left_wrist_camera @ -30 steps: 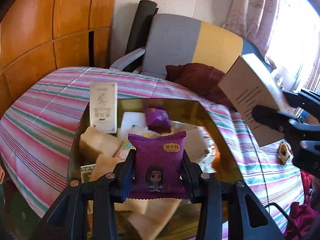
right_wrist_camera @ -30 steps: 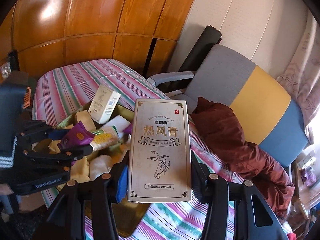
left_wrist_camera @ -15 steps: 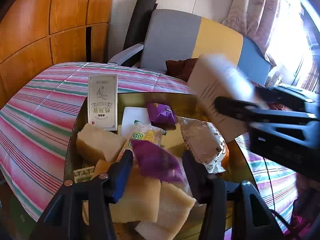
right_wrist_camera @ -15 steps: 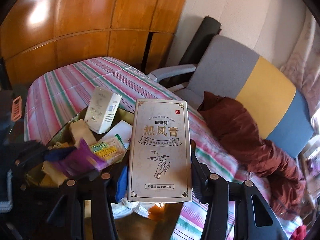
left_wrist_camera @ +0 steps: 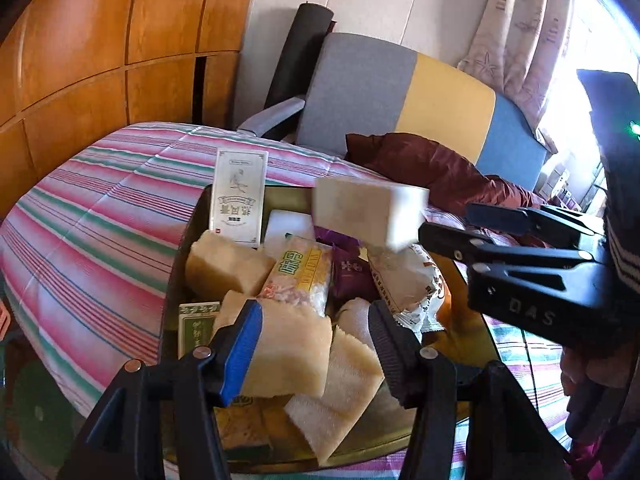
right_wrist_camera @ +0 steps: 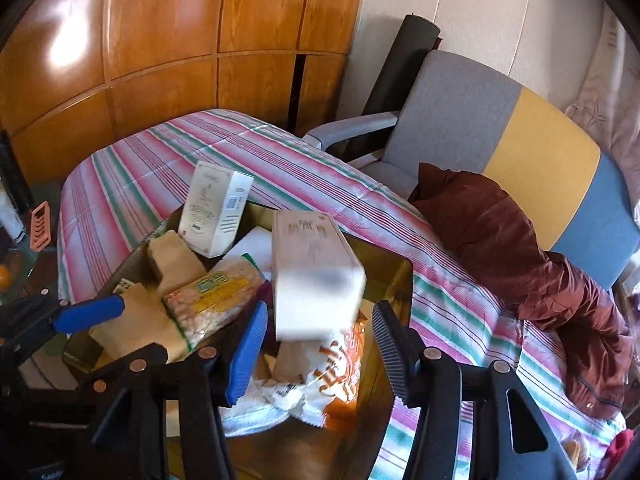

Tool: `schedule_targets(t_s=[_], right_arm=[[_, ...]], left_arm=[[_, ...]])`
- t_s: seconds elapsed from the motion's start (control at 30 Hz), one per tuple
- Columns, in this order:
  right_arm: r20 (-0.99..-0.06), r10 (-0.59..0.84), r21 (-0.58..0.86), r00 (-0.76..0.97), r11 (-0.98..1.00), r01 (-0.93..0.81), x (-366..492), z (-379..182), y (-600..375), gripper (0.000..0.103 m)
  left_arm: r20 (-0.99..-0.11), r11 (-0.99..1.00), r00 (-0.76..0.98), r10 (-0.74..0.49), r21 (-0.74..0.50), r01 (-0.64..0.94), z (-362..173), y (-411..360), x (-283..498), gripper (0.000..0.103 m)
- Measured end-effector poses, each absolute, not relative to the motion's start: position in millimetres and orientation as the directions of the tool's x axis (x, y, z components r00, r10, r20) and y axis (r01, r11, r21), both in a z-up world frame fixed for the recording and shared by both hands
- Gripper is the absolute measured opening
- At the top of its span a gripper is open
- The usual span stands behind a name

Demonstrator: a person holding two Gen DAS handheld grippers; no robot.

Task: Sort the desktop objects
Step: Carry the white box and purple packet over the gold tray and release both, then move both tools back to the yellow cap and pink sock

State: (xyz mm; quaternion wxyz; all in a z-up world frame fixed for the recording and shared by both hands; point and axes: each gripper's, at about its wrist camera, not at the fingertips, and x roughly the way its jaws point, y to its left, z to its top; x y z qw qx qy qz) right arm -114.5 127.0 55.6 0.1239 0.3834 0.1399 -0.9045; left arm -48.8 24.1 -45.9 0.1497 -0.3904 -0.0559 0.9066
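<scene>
Blurred beige box (right_wrist_camera: 318, 276) hides tray (right_wrist_camera: 396, 276) contents.

Both wrist views look steeply down, close over the tray (left_wrist_camera: 188, 248) (right_wrist_camera: 400, 280) of goods on the striped cloth. They share the tray, with the chair (left_wrist_camera: 400, 92) (right_wrist_camera: 500, 136) toward one o'clock in each.
</scene>
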Motion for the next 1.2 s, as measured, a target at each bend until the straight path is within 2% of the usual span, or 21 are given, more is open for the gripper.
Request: schedule_targets(t_s=[0.17, 0.53, 1.2], right_arm=[[-0.701, -0.13, -0.159, -0.702, -0.93, 0.33, -93, 67, 125, 0.068], [-0.668, -0.103, -0.14, -0.737, -0.955, 0.26, -55, 85, 148, 0.08], [-0.66, 0.035, -0.114, -0.75, -0.992, 0.054, -38, 94, 234, 0.082]], left_arm=[[-0.694, -0.951, -0.65, 0.309, -0.217, -0.219, -43, 20, -41, 0.057], [-0.683, -0.944, -0.652, 0.329, -0.231, -0.234, -36, 27, -29, 0.059], [-0.659, -0.902, -0.628, 0.414, -0.202, -0.383, -13, 93, -21, 0.059]])
